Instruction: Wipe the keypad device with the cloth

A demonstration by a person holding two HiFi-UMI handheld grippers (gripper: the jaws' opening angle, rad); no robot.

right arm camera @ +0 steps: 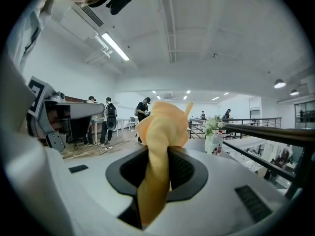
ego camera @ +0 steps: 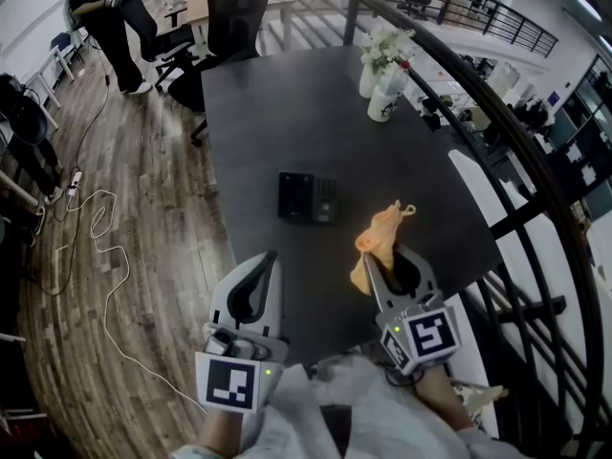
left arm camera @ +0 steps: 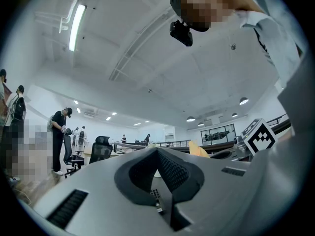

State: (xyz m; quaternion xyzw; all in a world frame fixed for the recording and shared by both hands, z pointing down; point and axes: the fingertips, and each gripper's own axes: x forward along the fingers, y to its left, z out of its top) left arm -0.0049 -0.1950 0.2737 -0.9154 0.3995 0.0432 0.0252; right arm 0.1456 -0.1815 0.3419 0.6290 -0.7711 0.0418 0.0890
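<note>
1. Right gripper (ego camera: 375,268) first: its fingers are clamped on the cloth (ego camera: 381,229). The right gripper view shows the orange fabric pinched between the pads and bunching up past the fingertips (right arm camera: 162,122).
2. A tail of the same cloth hangs down behind the pinch, toward the gripper's body.
3. Over to the left gripper (ego camera: 271,256): its fingers are together and hold nothing. In the left gripper view the two tips meet in a point (left arm camera: 157,150).
4. The keypad (ego camera: 307,197) lies flat on the dark desk (ego camera: 287,113). It is ahead of both sets of fingertips and between their two lines, apart from each.
5. The cloth is up in the air, off the desk. It sits to the right of the keypad and nearer the person, with no contact between the two.
6. Far beyond the right fingers, at the desk's far end, a vase of flowers (ego camera: 381,55) stands with a white cup (ego camera: 385,103) just beside it.
7. Off past the left fingers there is wooden floor with a pale cable (ego camera: 100,247) looping across it.
</note>
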